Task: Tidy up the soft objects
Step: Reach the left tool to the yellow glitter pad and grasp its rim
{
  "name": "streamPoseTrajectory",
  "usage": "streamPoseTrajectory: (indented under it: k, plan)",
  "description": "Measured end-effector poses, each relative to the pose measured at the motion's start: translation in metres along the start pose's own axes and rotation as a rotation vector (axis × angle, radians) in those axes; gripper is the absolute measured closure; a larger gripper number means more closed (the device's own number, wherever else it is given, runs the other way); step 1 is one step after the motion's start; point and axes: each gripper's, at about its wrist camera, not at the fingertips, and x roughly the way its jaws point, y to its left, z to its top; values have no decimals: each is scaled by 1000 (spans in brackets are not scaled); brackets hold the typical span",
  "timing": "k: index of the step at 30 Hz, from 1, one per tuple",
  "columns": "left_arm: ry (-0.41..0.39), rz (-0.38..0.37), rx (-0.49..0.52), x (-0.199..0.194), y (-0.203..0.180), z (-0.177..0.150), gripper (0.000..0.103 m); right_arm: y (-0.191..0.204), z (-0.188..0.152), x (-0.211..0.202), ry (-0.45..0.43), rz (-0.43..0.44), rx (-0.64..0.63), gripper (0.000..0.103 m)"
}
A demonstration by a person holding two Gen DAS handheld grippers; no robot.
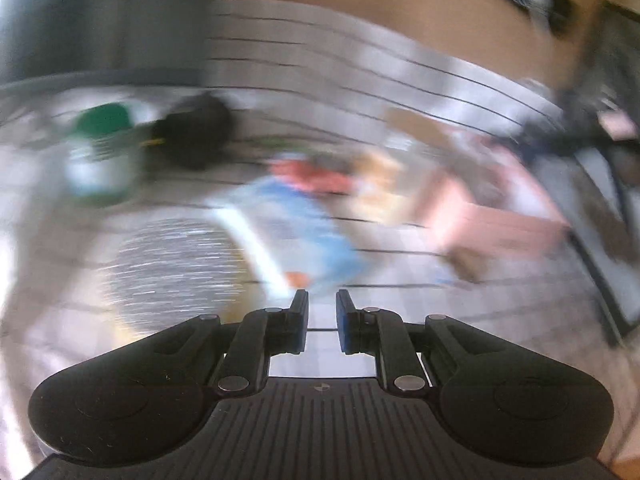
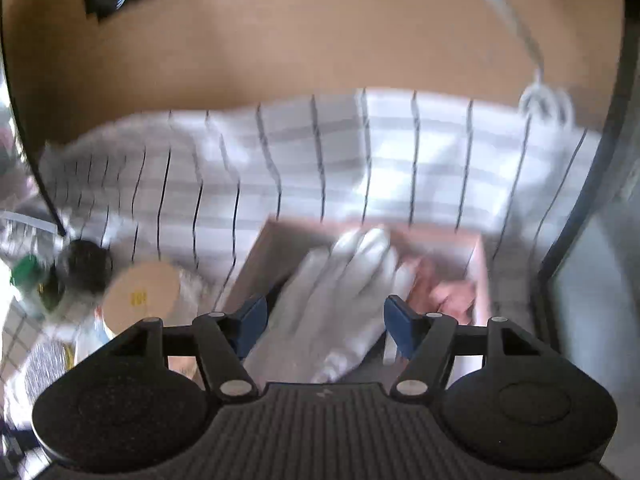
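A white glove [image 2: 340,292], limp and crumpled, lies between the right gripper's [image 2: 326,322] spread fingers, over a pink box [image 2: 482,280]; the left gripper [image 1: 322,316] is nearly closed, empty.

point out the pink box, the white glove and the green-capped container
pink box [image 2: 482,276]: right wrist view, on its right wall.
white glove [image 2: 344,280]: right wrist view, on the palm, between the open pads.
green-capped container [image 1: 105,118]: left wrist view, on the blurred green cap.

White cloth [image 2: 400,152] w/ grey checks & thin black lines covered the table, w/ a pink box [image 2: 482,280] at 6 o'clock holding a white glove [image 2: 340,292], a green-lidded jar [image 1: 102,148] at 9, and a light-blue item [image 1: 296,216] btwn.
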Motion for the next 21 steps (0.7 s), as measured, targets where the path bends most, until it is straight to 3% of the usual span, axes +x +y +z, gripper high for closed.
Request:
streamPoseTrajectory:
  k: [5, 9, 13, 18, 21]
  plan:
    - [-46, 151, -109, -2, 51, 14, 87, 13, -32, -12, -19, -23, -73, 37]
    - [-62, 226, -189, 2, 83, 20, 87, 32, -53, -40, -109, -10, -157, 30]
    - [-47, 228, -292, 8, 112, 19, 87, 65, -66, -52, -136, 80, -220, 30]
    - [-43, 208, -317, 1, 123, 15, 87, 148, -88, -39, -130, 162, -416, 32]
    - [-30, 161, -315, -5, 124, 11, 87, 193, -92, -22, -81, 268, -500, 53]
